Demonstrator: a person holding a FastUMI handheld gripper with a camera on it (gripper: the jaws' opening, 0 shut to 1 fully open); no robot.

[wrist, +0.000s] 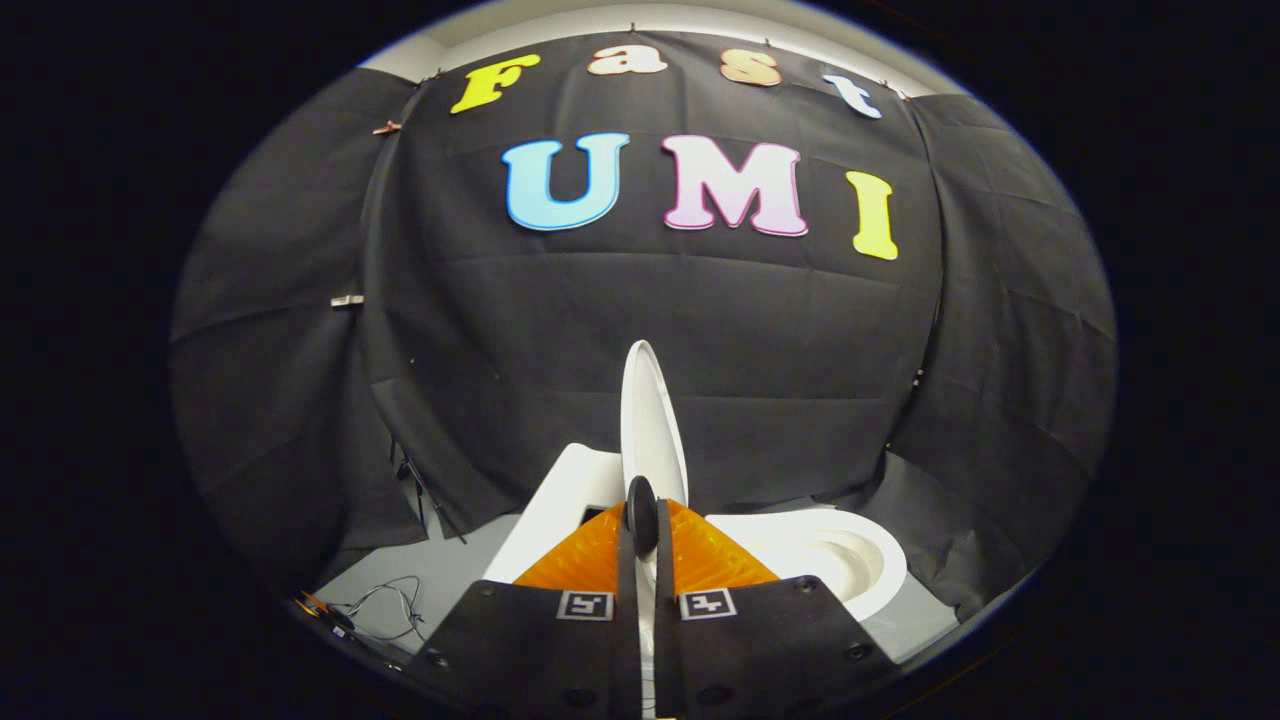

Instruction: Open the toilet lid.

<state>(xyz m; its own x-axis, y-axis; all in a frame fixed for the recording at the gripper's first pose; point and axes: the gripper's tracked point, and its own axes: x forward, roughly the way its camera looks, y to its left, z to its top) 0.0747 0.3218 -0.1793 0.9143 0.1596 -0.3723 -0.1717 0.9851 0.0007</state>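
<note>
The one camera rides on the gripper point(641, 520) and looks forward along its two fingers, which are closed on the raised edge of the toilet lid point(652, 420). It sits close above the toilet point(840, 560), facing the booth's black cloth wall point(780, 330), with a strip of grey floor point(440, 575) below.

Your gripper point(641, 520) has a wide black body point(560, 650) at its base, matte and flat, split in two halves. You see round screws point(848, 651) set near its corners. Two small square black-and-white markers point(586, 605) sit side by side on it, just behind the ribbed fingers point(715, 560).
</note>
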